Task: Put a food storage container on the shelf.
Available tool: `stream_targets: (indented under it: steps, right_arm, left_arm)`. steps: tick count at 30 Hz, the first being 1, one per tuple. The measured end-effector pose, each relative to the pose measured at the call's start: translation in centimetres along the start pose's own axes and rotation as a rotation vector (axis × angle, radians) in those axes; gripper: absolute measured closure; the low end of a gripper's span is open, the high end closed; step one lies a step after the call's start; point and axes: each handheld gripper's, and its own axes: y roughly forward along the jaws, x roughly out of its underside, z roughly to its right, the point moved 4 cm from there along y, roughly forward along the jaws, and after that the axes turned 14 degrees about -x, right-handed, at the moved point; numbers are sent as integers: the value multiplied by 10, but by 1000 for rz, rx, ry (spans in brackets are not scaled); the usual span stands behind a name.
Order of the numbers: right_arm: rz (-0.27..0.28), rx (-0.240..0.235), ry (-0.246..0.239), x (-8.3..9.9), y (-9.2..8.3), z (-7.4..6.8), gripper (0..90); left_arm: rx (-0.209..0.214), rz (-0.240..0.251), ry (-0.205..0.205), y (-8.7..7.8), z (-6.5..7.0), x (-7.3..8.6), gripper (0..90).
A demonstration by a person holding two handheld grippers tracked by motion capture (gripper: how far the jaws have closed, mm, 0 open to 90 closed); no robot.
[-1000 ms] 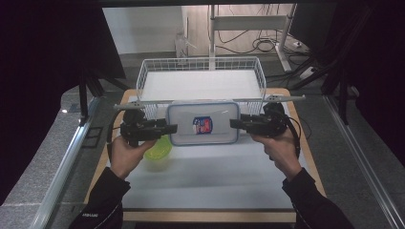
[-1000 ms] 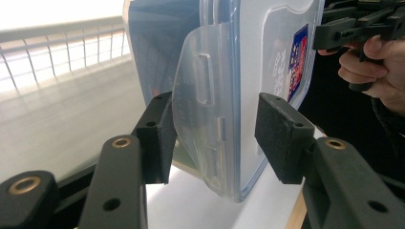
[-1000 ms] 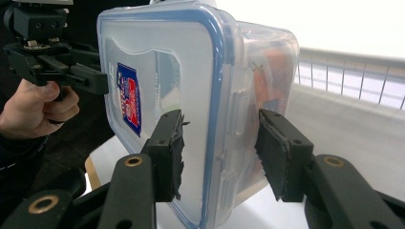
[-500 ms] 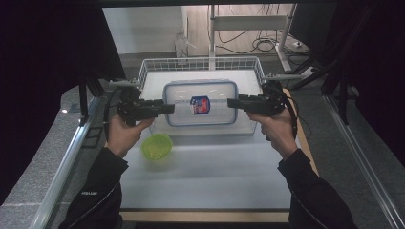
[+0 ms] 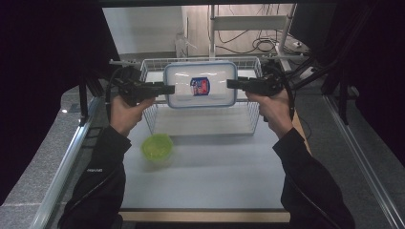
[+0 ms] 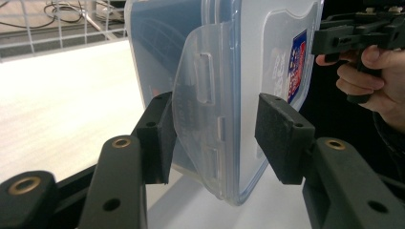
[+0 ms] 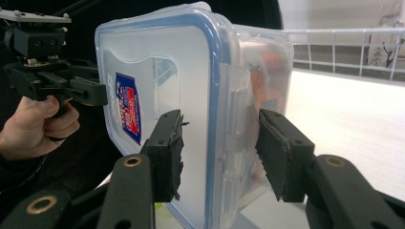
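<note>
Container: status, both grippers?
Left gripper and right gripper clamp container by its ends, above wire basket. Green bowl on table, clear of the path.

I see the lidded container (image 5: 200,85) held in the air above the wire basket (image 5: 157,123), which stands at the far end of the table (image 5: 215,176). My left hand-held gripper (image 5: 168,89) clamps its left end, my right hand-held gripper (image 5: 232,84) its right end. The small bowl (image 5: 157,147) sits on the table before the basket, toward the left.
</note>
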Motion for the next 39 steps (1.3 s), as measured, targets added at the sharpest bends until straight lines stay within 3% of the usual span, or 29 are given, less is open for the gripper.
stream_targets:
  steps: [11,24,28,33,36,39]
  right_arm:
    - [7,5,36,-15,13,16,525]
    - [6,12,75,-14,21,33,522]
    - [14,9,78,-13,21,35,519]
    - [28,4,76,-12,21,37,512]
    - [33,8,82,-11,22,38,496]
    - [18,28,72,-9,23,39,479]
  left_arm:
    - [-4,-2,-38,10,-18,-13,502]
    - [-6,-8,-63,23,-27,-10,498]
    - [-15,-10,-53,23,-26,-12,495]
    - [-55,18,3,24,-23,-11,471]
    - [-135,45,43,23,-22,-10,455]
    - [-153,33,64,24,-21,-9,489]
